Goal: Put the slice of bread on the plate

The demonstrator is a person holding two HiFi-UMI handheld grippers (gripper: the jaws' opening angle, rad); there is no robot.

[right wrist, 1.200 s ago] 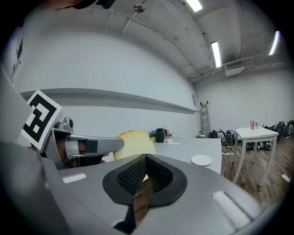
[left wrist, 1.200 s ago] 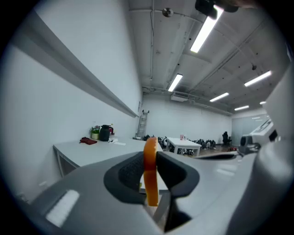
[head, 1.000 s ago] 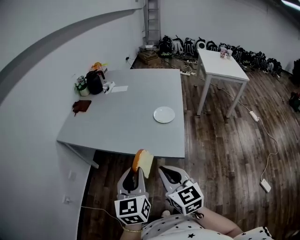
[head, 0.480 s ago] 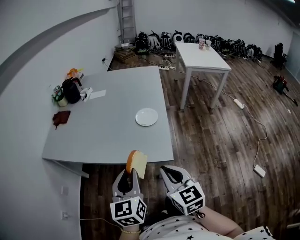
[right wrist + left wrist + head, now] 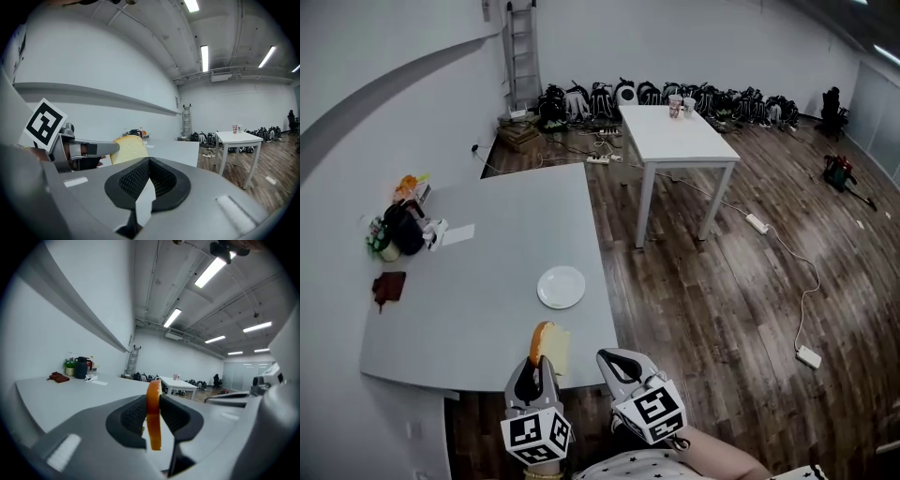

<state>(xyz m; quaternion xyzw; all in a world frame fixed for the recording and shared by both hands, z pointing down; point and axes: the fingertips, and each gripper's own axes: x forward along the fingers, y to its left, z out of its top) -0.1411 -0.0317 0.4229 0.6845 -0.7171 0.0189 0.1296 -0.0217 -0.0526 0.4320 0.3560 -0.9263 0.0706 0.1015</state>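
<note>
Looking down from the head cam: a dark jug point(image 5: 403, 232) sits way off at 10 o'clock on the grey table point(image 5: 487, 319). My left gripper point(image 5: 536, 367) is clamped on the slice of bread point(image 5: 549, 345), which stands upright on edge by the table's near edge. The plate point(image 5: 562, 287) is at 12 o'clock from it, not touching. The right gripper point(image 5: 616, 360) is at 3 o'clock, jaws pinched together, nothing in them.

No words, numbers or brand names can be read anywhere. The cube point(image 5: 536, 438) on the left tool point(image 5: 538, 367) and the cube point(image 5: 649, 411) on the right tool point(image 5: 614, 361) show only black-and-white square patterns, not letters. The cups point(image 5: 681, 103) on the white table point(image 5: 675, 141) are too small to read.
</note>
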